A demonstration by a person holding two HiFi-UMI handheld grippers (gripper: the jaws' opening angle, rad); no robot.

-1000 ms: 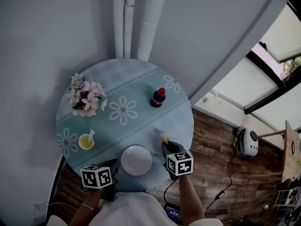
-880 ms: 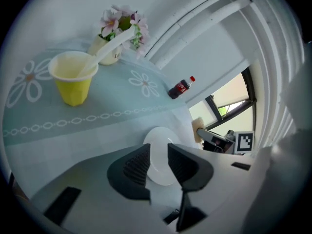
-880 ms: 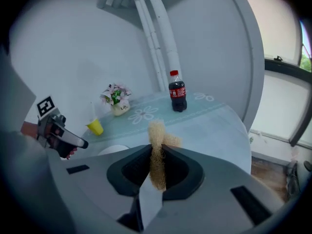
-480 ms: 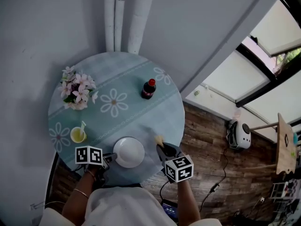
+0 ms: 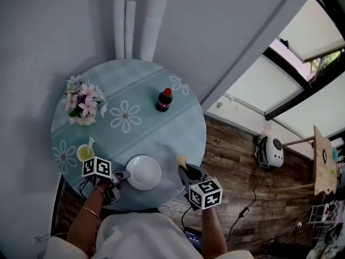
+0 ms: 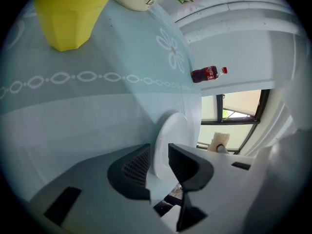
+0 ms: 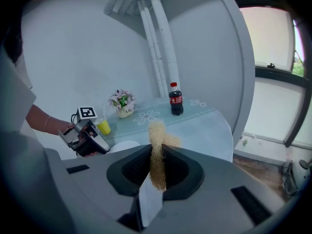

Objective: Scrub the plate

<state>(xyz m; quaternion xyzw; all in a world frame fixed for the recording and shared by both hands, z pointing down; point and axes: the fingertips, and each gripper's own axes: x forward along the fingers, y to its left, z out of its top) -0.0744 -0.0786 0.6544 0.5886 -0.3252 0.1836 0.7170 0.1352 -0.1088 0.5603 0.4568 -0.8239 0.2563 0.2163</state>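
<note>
A white plate point(image 5: 144, 172) lies flat near the front edge of the round teal table point(image 5: 161, 139). My left gripper point(image 5: 119, 177) is at the plate's left rim. In the left gripper view the plate point(image 6: 171, 130) shows edge-on between the two pads. The jaws have just opened wide and closed a little, and I see no pad pressing on the rim. My right gripper point(image 5: 186, 171) hovers right of the plate, shut on a tan fibrous sponge point(image 5: 182, 159). In the right gripper view the sponge point(image 7: 157, 133) sticks up from between the pads.
A cola bottle point(image 5: 164, 100) stands at the table's far right, a pot of pink flowers point(image 5: 82, 102) at the far left, and a yellow cup point(image 5: 84, 152) just behind the left gripper. Wooden floor and a white device point(image 5: 268, 150) lie to the right.
The left gripper has rolled, sunk to the plate's left rim and opened its jaws around it. The right gripper has drifted up and right with the sponge.
</note>
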